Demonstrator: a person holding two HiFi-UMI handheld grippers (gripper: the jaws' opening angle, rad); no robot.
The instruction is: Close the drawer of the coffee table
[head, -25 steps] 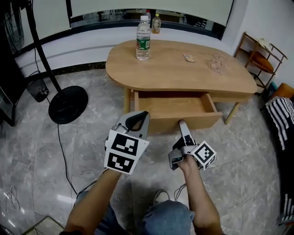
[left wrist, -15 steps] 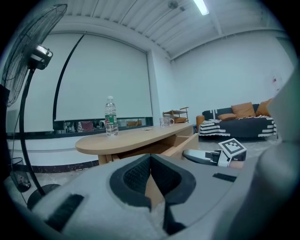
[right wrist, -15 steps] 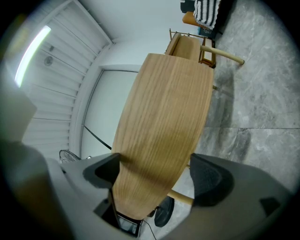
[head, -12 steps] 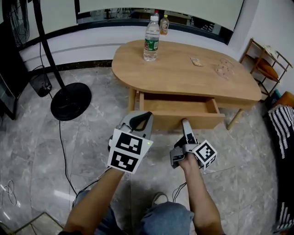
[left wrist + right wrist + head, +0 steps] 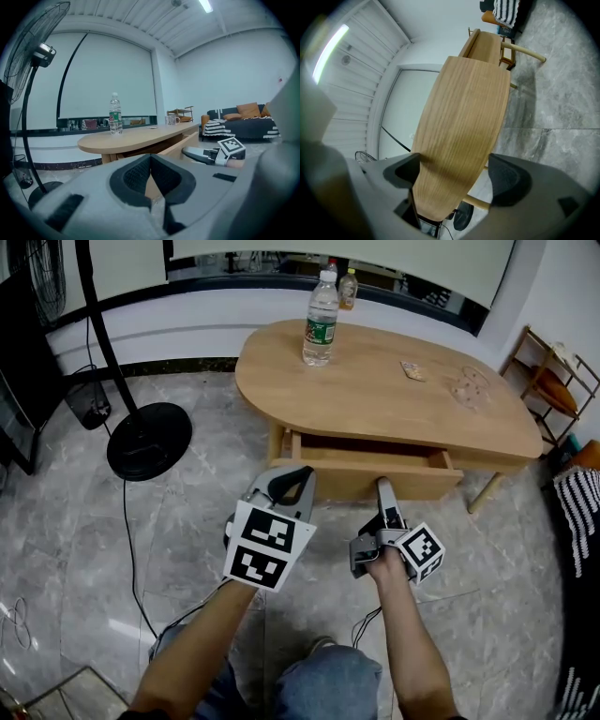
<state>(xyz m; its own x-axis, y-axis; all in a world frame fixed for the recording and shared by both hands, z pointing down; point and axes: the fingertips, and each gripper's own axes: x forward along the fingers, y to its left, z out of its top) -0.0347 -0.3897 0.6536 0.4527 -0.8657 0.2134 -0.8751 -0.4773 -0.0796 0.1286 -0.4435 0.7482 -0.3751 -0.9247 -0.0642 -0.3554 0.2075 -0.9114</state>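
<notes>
Grey marble-look floor tiles [image 5: 187, 521], with a standing fan [image 5: 148, 440] at far left. An oval wooden coffee table [image 5: 375, 390] stands in the middle and carries a water bottle [image 5: 321, 320] near its far edge.

Subject item: the drawer [image 5: 375, 476] hangs under the table's near edge and stands partly out. A strip of its interior shows behind the front panel.

Orientation: the drawer's long axis runs left to right along the table's near side. The front panel faces near, toward the person. Its travel is judged to run straight away, into the table.

Handling, as judged: rigid wood, light if empty, contents not visible. No handle or knob is seen, so there is nothing to grip. A flat push at mid-panel is advised, since an off-centre push could skew the drawer on its runners.

Left gripper [image 5: 284, 474]: pads brought together with nothing between them, just near of the panel's left part.

Right gripper [image 5: 383, 487]: rolled on its side, jaws spread wide and empty. The panel fills the gap in the right gripper view, and contact cannot be confirmed.
</notes>
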